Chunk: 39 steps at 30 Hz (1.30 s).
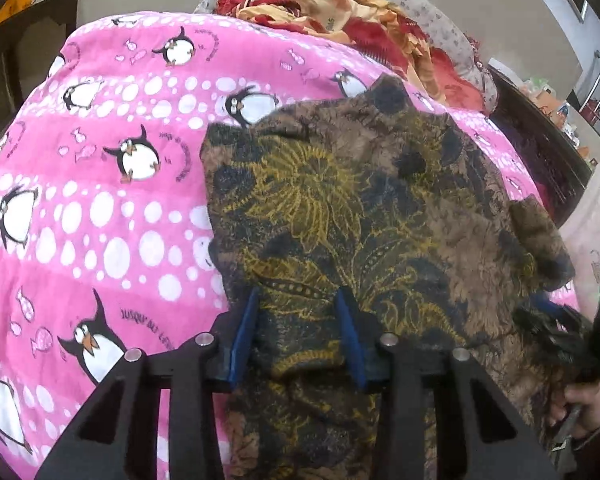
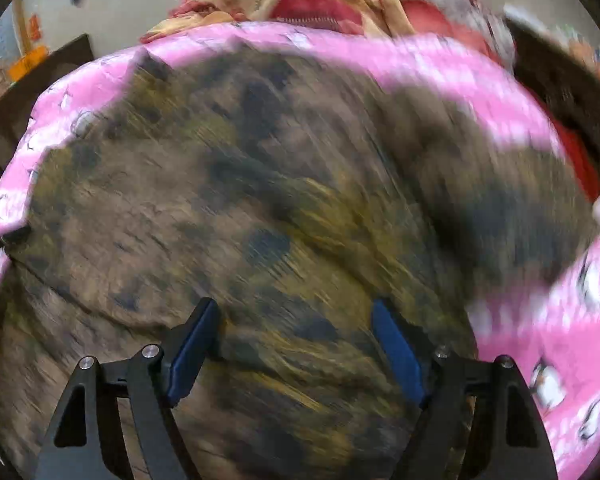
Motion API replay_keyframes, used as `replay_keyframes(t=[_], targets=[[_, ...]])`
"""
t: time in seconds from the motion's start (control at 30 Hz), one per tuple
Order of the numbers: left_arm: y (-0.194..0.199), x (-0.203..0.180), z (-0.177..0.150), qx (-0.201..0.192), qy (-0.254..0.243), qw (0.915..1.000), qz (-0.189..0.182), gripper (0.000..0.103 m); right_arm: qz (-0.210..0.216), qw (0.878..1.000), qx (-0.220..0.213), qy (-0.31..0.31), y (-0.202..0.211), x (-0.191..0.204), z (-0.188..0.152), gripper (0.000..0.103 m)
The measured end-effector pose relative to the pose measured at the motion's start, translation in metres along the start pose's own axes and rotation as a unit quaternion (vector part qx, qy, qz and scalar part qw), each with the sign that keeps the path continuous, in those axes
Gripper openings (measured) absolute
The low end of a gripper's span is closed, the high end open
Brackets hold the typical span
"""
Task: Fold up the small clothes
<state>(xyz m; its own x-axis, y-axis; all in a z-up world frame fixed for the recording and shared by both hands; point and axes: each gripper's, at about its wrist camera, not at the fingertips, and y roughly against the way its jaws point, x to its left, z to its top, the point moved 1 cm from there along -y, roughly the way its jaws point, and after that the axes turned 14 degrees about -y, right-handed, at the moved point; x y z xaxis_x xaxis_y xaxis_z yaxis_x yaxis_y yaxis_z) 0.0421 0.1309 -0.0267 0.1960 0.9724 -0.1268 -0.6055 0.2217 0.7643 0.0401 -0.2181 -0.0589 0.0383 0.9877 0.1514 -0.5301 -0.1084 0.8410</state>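
A brown garment (image 1: 364, 216) with a yellow and black floral print lies spread on a pink fleece blanket (image 1: 100, 208) patterned with penguins and white dots. The cloth looks thin and slightly crumpled, with a folded corner at its right edge. Beyond the blanket's far edge sits a heap of red and cream fabric (image 1: 340, 4).

The left gripper (image 1: 304, 328) points steeply down over the garment's near left part, blue pads partly open, cloth showing between them but not pinched. At the right edge of this view a hand (image 1: 580, 408) grips the other tool.

The right gripper (image 2: 296, 340) hangs over the garment's middle, jaws wide apart and holding nothing; its view is smeared with blur
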Motion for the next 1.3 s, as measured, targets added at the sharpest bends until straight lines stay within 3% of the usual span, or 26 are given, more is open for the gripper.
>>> replay_keyframes(t=[0.13, 0.23, 0.37, 0.43, 0.47, 0.5, 0.6, 0.67, 0.73, 0.8, 0.9, 1.0, 1.07, 1.17, 1.23, 1.3], targets=[[0.007, 0.004, 0.025, -0.022, 0.006, 0.9996, 0.017, 0.046, -0.002, 1.0, 0.005, 0.009, 0.01, 0.005, 0.001, 0.083], [0.0, 0.003, 0.051, -0.036, 0.014, 0.999, 0.022, 0.056, 0.037, 0.999, -0.019, -0.019, 0.024, 0.007, 0.023, 0.084], [-0.038, 0.002, 0.069, -0.008, 0.031, 0.9984, 0.047, 0.057, 0.023, 1.0, -0.014, -0.016, -0.007, 0.025, 0.057, 0.089], [-0.056, 0.005, 0.063, 0.015, 0.046, 0.9975, 0.052, 0.058, -0.035, 0.999, 0.02, -0.003, -0.043, 0.02, 0.055, 0.09], [-0.059, 0.002, 0.059, 0.004, 0.037, 0.9977, 0.057, 0.062, -0.033, 0.999, 0.039, -0.006, -0.056, 0.014, 0.049, 0.092], [-0.059, -0.003, 0.057, -0.006, 0.023, 0.9979, 0.06, 0.071, -0.01, 1.0, 0.02, -0.011, -0.051, 0.012, 0.05, 0.094], [-0.06, -0.02, 0.054, -0.003, -0.027, 0.9959, 0.087, 0.075, -0.012, 0.999, 0.036, 0.002, -0.058, 0.018, 0.052, 0.102], [-0.053, -0.023, 0.055, 0.0, -0.022, 0.9956, 0.091, 0.075, -0.028, 0.999, 0.04, 0.019, -0.061, 0.024, 0.052, 0.103], [-0.035, -0.025, 0.053, -0.014, -0.003, 0.9965, 0.083, 0.075, -0.039, 0.998, 0.053, 0.02, -0.057, 0.029, 0.055, 0.1], [-0.014, -0.032, 0.045, -0.041, 0.001, 0.9966, 0.071, 0.077, -0.022, 0.999, 0.029, 0.0, -0.027, 0.032, 0.056, 0.098], [-0.008, -0.051, 0.025, -0.04, -0.011, 0.997, 0.064, 0.085, -0.004, 1.0, 0.014, 0.004, -0.006, 0.045, 0.04, 0.103], [-0.031, -0.064, 0.008, -0.003, -0.029, 0.9967, 0.076, 0.085, -0.05, 0.993, 0.09, 0.06, -0.035, 0.055, 0.012, 0.103], [-0.033, -0.071, 0.005, -0.011, -0.052, 0.9947, 0.087, 0.093, -0.04, 0.994, 0.066, 0.08, -0.014, 0.061, 0.017, 0.096], [-0.035, -0.075, 0.003, -0.009, -0.068, 0.994, 0.085, 0.099, 0.02, 0.999, -0.011, 0.039, 0.057, 0.037, 0.051, 0.095], [-0.035, -0.076, 0.001, -0.01, -0.069, 0.994, 0.084, 0.1, -0.001, 0.998, -0.069, 0.009, 0.092, -0.005, 0.083, 0.102], [-0.037, -0.075, 0.003, -0.014, -0.066, 0.9942, 0.083, 0.101, -0.044, 0.995, -0.08, -0.047, 0.1, -0.077, 0.113, 0.103]])
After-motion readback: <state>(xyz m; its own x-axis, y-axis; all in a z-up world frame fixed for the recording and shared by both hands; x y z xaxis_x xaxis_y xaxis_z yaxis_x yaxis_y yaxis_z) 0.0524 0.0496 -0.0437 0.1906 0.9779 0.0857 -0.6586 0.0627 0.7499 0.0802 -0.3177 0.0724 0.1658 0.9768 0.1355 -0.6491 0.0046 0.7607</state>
